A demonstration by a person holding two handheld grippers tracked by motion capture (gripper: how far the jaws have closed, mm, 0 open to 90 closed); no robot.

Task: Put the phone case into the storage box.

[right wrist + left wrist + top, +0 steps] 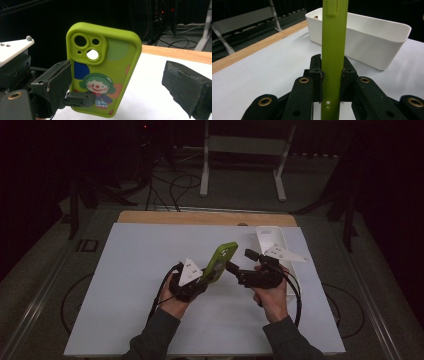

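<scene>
A lime-green phone case (220,262) with a cartoon clown on its back (105,65) stands upright, lifted over the white table. My left gripper (207,278) is shut on its lower end, and the pads (320,82) press on both faces of the case (334,45). My right gripper (240,261) faces the case's back from the right. It is open, jaws wide apart (117,82) and nothing between the pads. Its left jaw overlaps the case's edge in that view; I cannot tell whether it touches.
A white oblong bin (274,243) stands at the table's back right, just behind the right hand; its wall (367,42) is close behind the case. A white sheet (145,275) covers the table, and a wooden edge (200,217) runs along the back.
</scene>
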